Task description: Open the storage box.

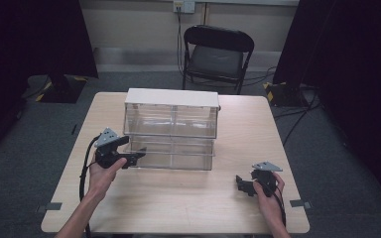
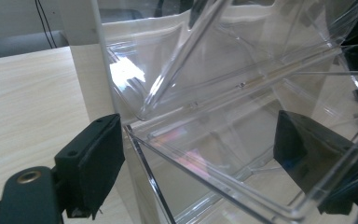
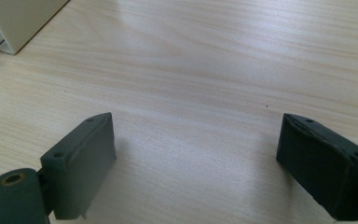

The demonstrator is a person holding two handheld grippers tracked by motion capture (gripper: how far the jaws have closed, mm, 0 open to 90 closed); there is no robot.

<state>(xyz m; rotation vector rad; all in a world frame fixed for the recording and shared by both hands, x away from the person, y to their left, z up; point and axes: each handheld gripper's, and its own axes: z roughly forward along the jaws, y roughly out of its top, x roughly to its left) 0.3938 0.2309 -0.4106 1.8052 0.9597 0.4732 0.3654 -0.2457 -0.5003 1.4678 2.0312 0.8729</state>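
Nearest, at the table's (image 1: 188,198) front edge, the person's right hand (image 1: 270,196) holds the right gripper (image 1: 245,184) low over bare wood, well apart from everything else, its fingers (image 3: 81,163) spread wide with nothing between them. Across on the left, the left hand (image 1: 104,173) holds the left gripper (image 1: 134,157) at the lower left corner of a clear plastic drawer cabinet (image 1: 171,129). Its fingers (image 2: 95,163) stand wide apart, one outside the cabinet's white side wall, the other seen through a clear drawer (image 2: 223,158) that juts out and tilts. The cabinet sits mid-table. Beyond the table stands a black folding chair (image 1: 217,54).
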